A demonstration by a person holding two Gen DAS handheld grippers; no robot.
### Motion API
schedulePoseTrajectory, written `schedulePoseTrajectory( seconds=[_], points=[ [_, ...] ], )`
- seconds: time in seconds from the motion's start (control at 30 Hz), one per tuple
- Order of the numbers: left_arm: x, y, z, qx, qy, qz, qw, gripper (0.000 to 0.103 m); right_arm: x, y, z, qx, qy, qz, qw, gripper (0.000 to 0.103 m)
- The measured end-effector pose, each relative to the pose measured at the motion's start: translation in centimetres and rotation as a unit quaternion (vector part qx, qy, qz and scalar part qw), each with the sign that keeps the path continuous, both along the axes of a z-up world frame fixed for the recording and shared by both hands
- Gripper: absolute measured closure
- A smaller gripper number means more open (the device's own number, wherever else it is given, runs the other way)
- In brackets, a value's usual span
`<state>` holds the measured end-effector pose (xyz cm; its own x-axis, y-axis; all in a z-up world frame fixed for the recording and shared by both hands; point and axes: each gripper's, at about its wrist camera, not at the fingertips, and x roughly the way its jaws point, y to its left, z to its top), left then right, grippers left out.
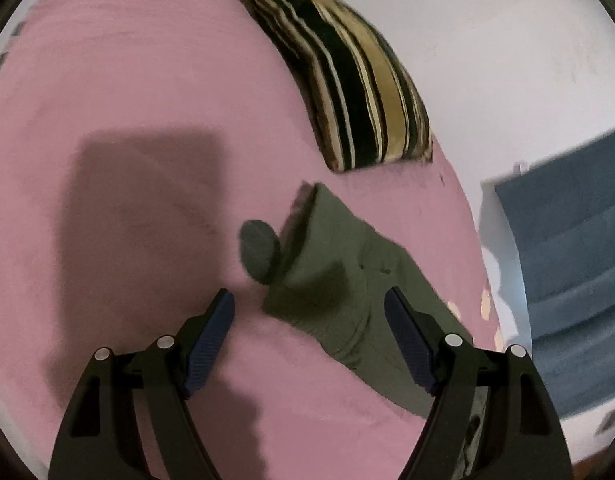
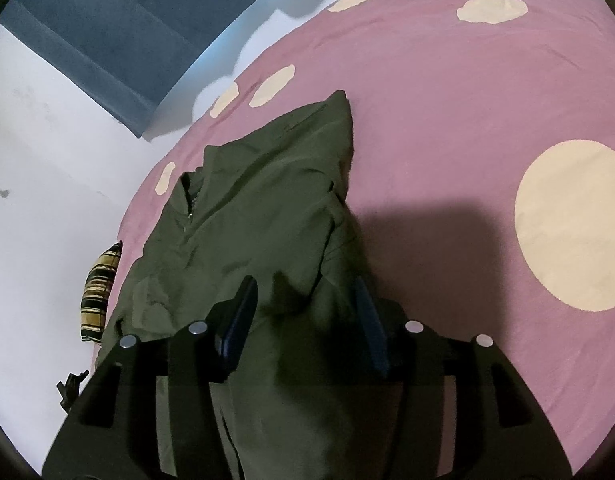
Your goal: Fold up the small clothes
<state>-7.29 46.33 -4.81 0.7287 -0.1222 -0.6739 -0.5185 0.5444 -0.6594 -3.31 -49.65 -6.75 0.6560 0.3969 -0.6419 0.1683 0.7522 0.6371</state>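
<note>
Olive-green jacket (image 2: 243, 216) lay spread on the pink rug (image 2: 447, 120), partly folded, long axis running from the near edge under the right gripper (image 2: 307, 304) up toward a pointed corner near the blue couch (image 2: 107, 32). Zipper and collar sat left of that axis, toward the striped cushion (image 2: 101, 292). Right gripper hovered directly over the jacket's near part, jaws half apart, cloth beneath and between them but not pinched by the pads. No earlier picture to compare.

Seen from the left wrist, jacket (image 1: 347, 272) lay ahead and to the right of the left gripper (image 1: 309, 312), jaws wide and empty, left finger over bare rug (image 1: 147, 100), right finger over cloth. Judged the right hand nearer to the garment's middle; the left better placed for the cuff-like end pointing at the striped cushion (image 1: 347, 68).
</note>
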Motion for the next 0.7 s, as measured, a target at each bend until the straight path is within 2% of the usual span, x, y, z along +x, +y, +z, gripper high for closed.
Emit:
schedulePoseTrajectory(
  seconds=[0.13,0.27,0.4,0.43,0.6,0.7],
  points=[
    [2.1,-0.3,0.0,-0.002,-0.004,-0.048,0.9988,0.027,0.0,0.0,-0.4,0.003,0.006,-0.004,1.0,0.052],
    [3.0,0.6,-0.7,-0.028,-0.016,-0.048,0.9983,0.028,0.2,0.3,-0.5,-0.001,0.009,-0.005,1.0,0.048],
    [3.1,0.2,-0.7,-0.014,0.004,-0.054,0.9984,0.052,0.2,0.4,-0.6,0.001,0.008,-0.008,1.0,0.046],
    [3.0,0.1,-0.8,-0.013,0.011,-0.056,0.9983,0.054,0.2,0.4,-0.7,0.001,0.009,-0.008,1.0,0.045],
    [1.8,0.4,-1.5,-0.051,-0.009,-0.033,0.9981,0.053,0.3,0.4,-0.6,0.003,0.008,-0.009,1.0,0.044],
    [0.6,-0.6,-1.4,-0.079,-0.027,-0.023,0.9962,0.047,0.1,0.3,-0.8,0.007,0.007,-0.011,1.0,0.044]
  ],
)
